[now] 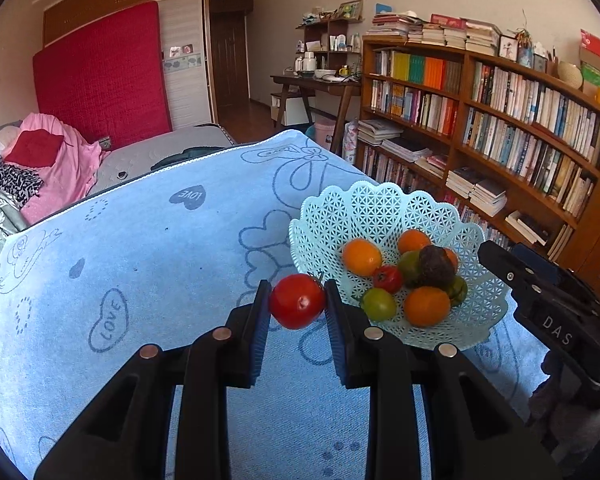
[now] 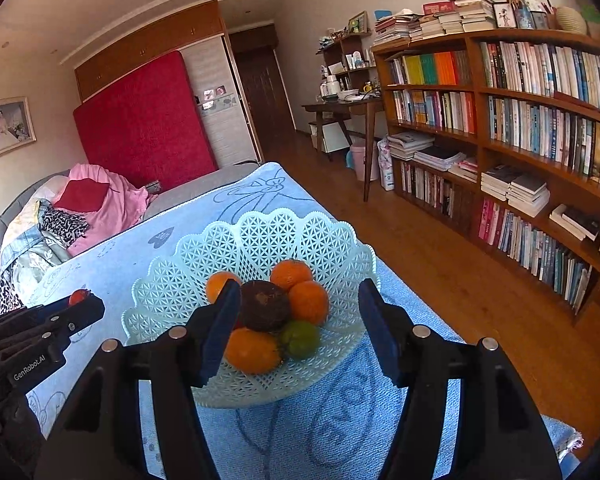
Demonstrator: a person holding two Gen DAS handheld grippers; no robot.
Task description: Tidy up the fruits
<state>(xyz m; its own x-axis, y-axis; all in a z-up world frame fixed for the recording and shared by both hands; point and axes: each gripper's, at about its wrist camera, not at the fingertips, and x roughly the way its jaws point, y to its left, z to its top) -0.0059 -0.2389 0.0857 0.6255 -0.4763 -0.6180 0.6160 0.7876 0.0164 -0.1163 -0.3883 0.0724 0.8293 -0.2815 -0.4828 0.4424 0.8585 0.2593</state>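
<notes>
While the left gripper (image 1: 297, 300) clamps a red tomato (image 1: 297, 301) at the basket's (image 1: 332, 216) eight o'clock, the right gripper (image 2: 300, 328) hangs apart, empty; next, likely carry it over the rim and release.

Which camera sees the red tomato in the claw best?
The left wrist view: the tomato sits whole and close between the left claw's pads. The right wrist view shows only a sliver behind that claw.
</notes>
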